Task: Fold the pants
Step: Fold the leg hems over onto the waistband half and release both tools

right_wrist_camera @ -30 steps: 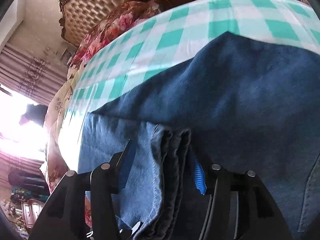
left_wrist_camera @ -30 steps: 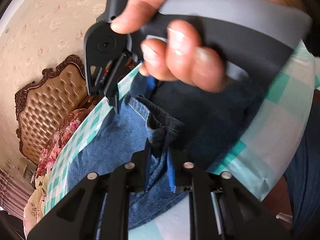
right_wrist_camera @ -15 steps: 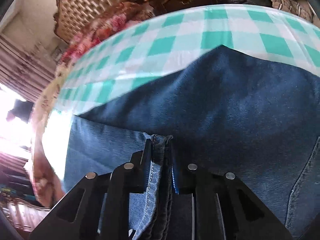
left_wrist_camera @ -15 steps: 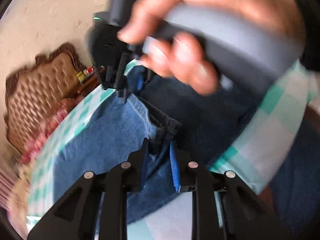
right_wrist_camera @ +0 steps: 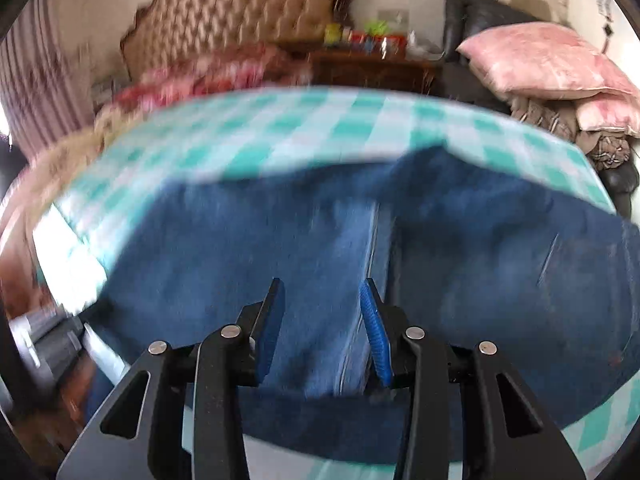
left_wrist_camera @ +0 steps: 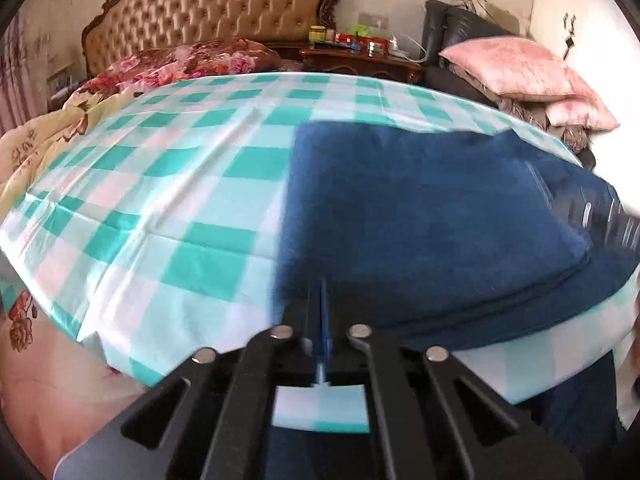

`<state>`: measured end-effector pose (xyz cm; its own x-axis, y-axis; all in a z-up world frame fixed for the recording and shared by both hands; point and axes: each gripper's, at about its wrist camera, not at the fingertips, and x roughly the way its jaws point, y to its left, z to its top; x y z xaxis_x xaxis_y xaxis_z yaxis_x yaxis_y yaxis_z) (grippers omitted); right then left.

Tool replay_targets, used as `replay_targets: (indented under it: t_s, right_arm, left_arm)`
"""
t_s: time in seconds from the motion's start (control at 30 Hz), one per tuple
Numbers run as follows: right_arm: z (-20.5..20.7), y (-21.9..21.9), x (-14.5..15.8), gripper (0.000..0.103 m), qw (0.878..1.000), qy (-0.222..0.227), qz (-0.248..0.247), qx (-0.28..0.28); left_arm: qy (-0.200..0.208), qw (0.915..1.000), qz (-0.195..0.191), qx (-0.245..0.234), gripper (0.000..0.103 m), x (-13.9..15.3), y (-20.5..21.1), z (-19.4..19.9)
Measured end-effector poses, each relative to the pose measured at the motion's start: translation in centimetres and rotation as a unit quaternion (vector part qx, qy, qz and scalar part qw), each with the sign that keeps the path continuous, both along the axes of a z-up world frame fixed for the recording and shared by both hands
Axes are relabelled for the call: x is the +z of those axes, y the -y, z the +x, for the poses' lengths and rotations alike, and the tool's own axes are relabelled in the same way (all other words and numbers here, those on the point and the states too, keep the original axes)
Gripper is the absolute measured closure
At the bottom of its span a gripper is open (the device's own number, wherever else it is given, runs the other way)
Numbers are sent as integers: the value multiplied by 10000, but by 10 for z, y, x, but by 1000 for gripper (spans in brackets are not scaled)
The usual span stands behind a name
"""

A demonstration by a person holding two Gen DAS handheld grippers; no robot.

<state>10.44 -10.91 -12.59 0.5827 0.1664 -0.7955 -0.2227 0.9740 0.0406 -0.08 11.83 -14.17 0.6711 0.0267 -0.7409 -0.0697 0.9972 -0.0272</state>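
Note:
The jeans (left_wrist_camera: 432, 224) lie folded into a dark blue stack on the right half of the teal check cloth (left_wrist_camera: 168, 184). My left gripper (left_wrist_camera: 322, 300) is shut with nothing between its pads, its tips over the stack's near left corner. In the right wrist view the jeans (right_wrist_camera: 500, 280) fill the middle, blurred, with a paler denim strip (right_wrist_camera: 360, 280) running toward me. Above that strip my right gripper (right_wrist_camera: 322, 312) has its jaws opening. Its blue pads (right_wrist_camera: 374, 332) stand apart and press on nothing.
Behind the cloth stand a tufted headboard (left_wrist_camera: 212, 4), a floral quilt (left_wrist_camera: 188, 60) and a wooden nightstand (left_wrist_camera: 360, 60) with small bottles. Pink pillows (left_wrist_camera: 516, 68) sit on a dark sofa at the back right. The cloth's near edge (left_wrist_camera: 132, 364) drops off at the lower left.
Both grippers have let go of the jeans' folded edge and drawn back. The left one has shut empty and rolled level, and the hand holding the right gripper has left its view.

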Motion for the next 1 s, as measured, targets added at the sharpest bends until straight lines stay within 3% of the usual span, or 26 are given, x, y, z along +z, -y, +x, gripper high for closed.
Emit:
replay_targets:
  t_s: [0.07, 0.1, 0.13, 0.2, 0.27, 0.37, 0.43, 0.47, 0.5, 0.63, 0.77, 0.83, 0.9, 1.0]
  right_arm:
    - [1, 1, -8, 63, 9999, -101, -123, -51]
    - [0, 0, -8, 60, 9999, -52, -145, -1]
    - [-1, -1, -8, 57, 9998, -64, -189, 19]
    - [-5, -8, -11, 50, 9994, -61, -345, 29]
    - [-8, -14, -13, 46, 9986, -8, -533, 42]
    - [-10, -17, -15, 45, 9979, 49, -637, -50]
    - [-9, -17, -16, 45, 9980, 18, -632, -66]
    - [-8, -16, -16, 45, 9980, 3, -623, -67]
    - [-8, -16, -15, 45, 9980, -7, -623, -78]
    - [-8, -17, -16, 43, 9978, 4, -646, -114]
    - [-8, -18, -16, 43, 9979, 13, -637, -126]
    - [-8, -18, -16, 43, 9979, 8, -638, -127]
    - [-8, -18, -16, 43, 9978, 13, -652, -121]
    - [-7, -18, -16, 43, 9978, -4, -660, -116]
  left_arm:
    - [186, 9991, 360, 119, 101, 16, -2, 8]
    - [327, 9991, 257, 27, 97, 28, -3, 16]
    - [352, 9993, 147, -29, 85, 34, -3, 23]
    - [222, 9976, -432, -499, 65, 42, 1, 46]
    - [213, 9942, -626, -842, 67, 43, 10, 75]
    - [-316, 9937, -639, -865, 85, 25, 10, 122]
    - [-712, 9924, -574, -818, 90, 5, 5, 147]
    - [-808, 9926, -576, -698, 101, -1, -3, 155]
    - [-753, 9917, -779, -689, 101, 0, -12, 158]
    - [-490, 9971, -547, -184, 101, 14, -33, 155]
    - [-170, 9953, -850, -435, 98, 26, -34, 118]
    - [-232, 9949, -817, -542, 88, 16, -28, 101]
    - [-367, 9984, -313, -280, 88, 1, -26, 94]
    - [-310, 9983, -348, 361, 84, -2, -46, 75]
